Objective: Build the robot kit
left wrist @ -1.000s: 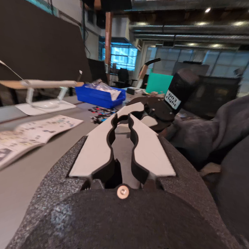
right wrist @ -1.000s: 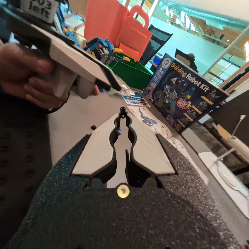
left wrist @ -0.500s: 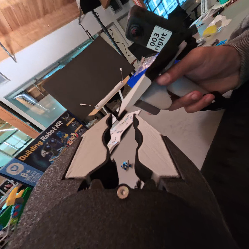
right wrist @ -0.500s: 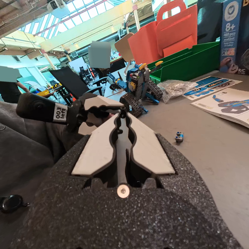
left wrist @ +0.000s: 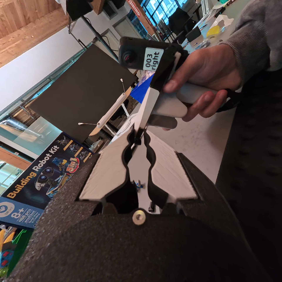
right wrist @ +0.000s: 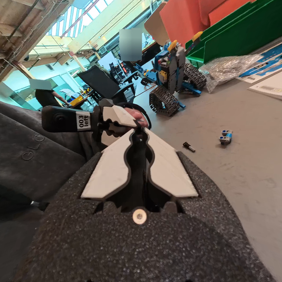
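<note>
My right gripper (right wrist: 139, 131) is closed on a small black pin (right wrist: 138, 132) at its fingertips. My left gripper (left wrist: 139, 134), jaws narrowly parted, meets that pin (left wrist: 137, 139) tip to tip; whether it grips I cannot tell. On the grey table (right wrist: 228, 175) beyond lie a loose black peg (right wrist: 188, 146) and a blue-grey connector (right wrist: 226, 136); farther off stands a tracked toy robot (right wrist: 172, 79), before a green bin (right wrist: 238, 38).

On the grey table (right wrist: 228, 175): one tracked brick robot (right wrist: 172, 79), one small blue-and-grey connector piece (right wrist: 226, 135), one black pin (right wrist: 188, 146) — loose near the table's edge — one crumpled plastic bag (right wrist: 228, 68), two grippers.
</note>
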The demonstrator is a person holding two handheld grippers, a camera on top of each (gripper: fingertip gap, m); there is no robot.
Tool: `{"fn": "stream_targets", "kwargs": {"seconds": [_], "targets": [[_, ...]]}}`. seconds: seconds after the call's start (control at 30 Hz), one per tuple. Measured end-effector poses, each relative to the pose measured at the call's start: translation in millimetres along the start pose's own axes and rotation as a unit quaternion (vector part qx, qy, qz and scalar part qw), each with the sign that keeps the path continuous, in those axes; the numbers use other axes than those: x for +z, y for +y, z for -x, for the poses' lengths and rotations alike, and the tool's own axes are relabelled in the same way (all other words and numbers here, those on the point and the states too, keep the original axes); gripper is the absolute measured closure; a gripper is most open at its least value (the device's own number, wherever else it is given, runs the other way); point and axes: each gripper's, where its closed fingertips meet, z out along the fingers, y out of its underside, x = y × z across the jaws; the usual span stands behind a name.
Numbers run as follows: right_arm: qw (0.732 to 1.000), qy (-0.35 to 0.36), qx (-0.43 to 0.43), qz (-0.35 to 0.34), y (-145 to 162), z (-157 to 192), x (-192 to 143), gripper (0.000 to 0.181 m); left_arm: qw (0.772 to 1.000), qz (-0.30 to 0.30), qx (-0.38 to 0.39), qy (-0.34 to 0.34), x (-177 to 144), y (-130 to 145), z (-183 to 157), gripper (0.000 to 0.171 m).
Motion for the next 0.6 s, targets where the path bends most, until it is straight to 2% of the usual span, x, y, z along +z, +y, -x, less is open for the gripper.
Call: {"fn": "stream_targets", "kwargs": {"seconds": [0.13, 0.37, 0.5, 0.6], "targets": [[1.0, -0.001, 0.017, 0.013, 3, -5, -2, 0.175, 1.0, 0.009, 0.019, 0.002, 3, 5, -3, 0.161], [0.996, 0.063, -0.055, 0.036, 8, -19, -9, 0.174, 0.997, 0.047, 0.067, -0.006, 9, 20, -5, 0.164], [0.994, 0.077, -0.058, 0.047, 10, -25, -9, 0.173, 0.995, 0.067, 0.068, -0.002, 11, 27, -6, 0.166], [0.994, 0.089, -0.065, 0.016, -5, -30, -24, 0.174, 0.994, 0.094, 0.057, -0.019, 9, 40, 7, 0.166]]}}
